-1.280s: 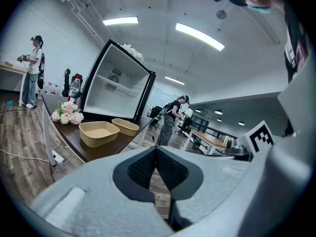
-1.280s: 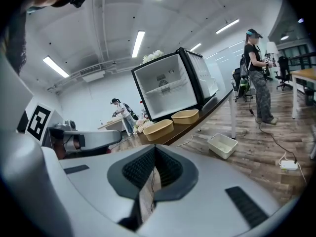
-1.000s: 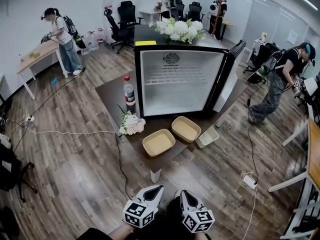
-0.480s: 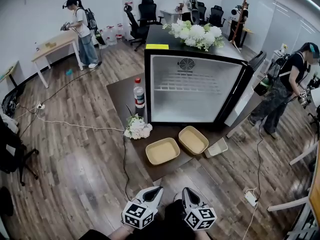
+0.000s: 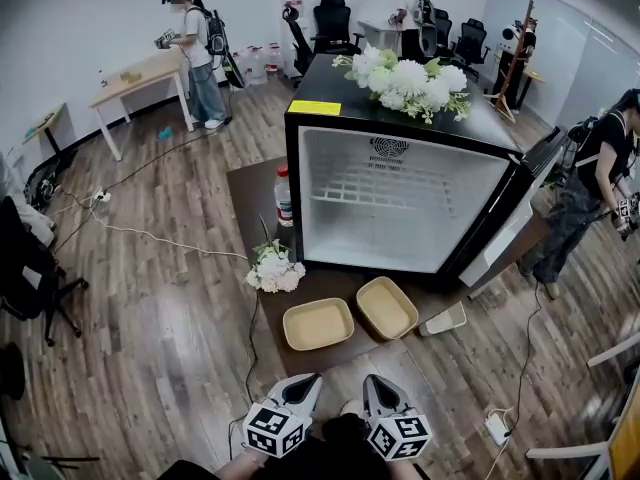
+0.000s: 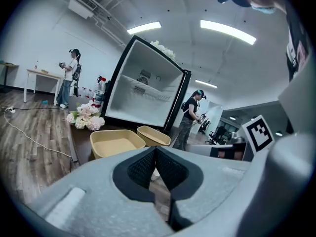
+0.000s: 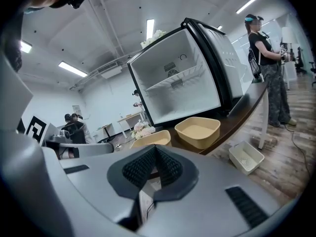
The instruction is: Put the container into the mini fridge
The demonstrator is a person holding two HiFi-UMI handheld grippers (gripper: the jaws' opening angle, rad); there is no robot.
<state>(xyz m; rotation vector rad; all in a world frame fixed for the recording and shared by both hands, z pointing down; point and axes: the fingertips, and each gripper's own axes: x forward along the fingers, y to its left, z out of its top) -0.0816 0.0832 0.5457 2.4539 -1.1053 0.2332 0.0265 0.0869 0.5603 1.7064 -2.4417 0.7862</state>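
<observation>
Both grippers sit low at the bottom of the head view, well short of the table: the left gripper and the right gripper each have their jaws clenched together on nothing, as the left gripper view and the right gripper view show. The 2 task pieces lie side by side at the near edge of the dark table: the left tan container and the right tan container, both upright and apart from the grippers. Just behind them stands the mini fridge, its door swung open to the right, its white inside crossed by 1 wire shelf. A bunch of white flowers lies on the table left of the containers, near the fridge's front left corner, with a red-capped bottle upright behind it. More flowers and a yellow note rest on the fridge top. A white basket sits on the floor just right of the table, and a cable trails across the wood floor to the left.
</observation>
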